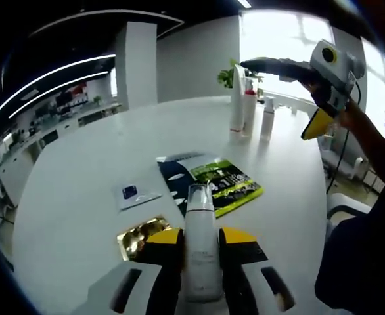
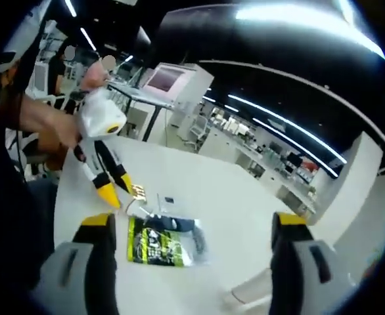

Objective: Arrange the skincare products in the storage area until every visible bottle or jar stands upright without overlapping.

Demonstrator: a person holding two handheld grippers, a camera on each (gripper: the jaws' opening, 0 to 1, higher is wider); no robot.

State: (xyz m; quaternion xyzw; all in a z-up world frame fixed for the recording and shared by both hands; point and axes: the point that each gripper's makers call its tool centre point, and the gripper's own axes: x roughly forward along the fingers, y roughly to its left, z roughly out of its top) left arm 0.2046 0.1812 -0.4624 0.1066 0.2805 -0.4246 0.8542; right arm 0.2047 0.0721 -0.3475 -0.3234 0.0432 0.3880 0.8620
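My left gripper (image 1: 200, 236) is shut on a white bottle (image 1: 201, 262) with a clear cap, which lies along the yellow-tipped jaws just above the white table (image 1: 81, 197). At the far side three skincare bottles stand upright close together: a tall white tube (image 1: 237, 98), a red-capped bottle (image 1: 249, 111) and a smaller white bottle (image 1: 268, 119). My right gripper (image 1: 288, 95), held by a hand, hovers open above and right of them. In the right gripper view its jaws stand wide apart with nothing between them (image 2: 194, 226), and the left gripper (image 2: 117, 187) shows at the left.
Flat packets lie mid-table: a green and black one (image 1: 226, 185) (image 2: 156, 243), a blue and white sachet (image 1: 135, 193) and a gold foil one (image 1: 140, 236) (image 2: 138, 192). A person's dark sleeve (image 1: 363, 262) is at the right. Office desks and screens (image 2: 169, 82) stand beyond the table.
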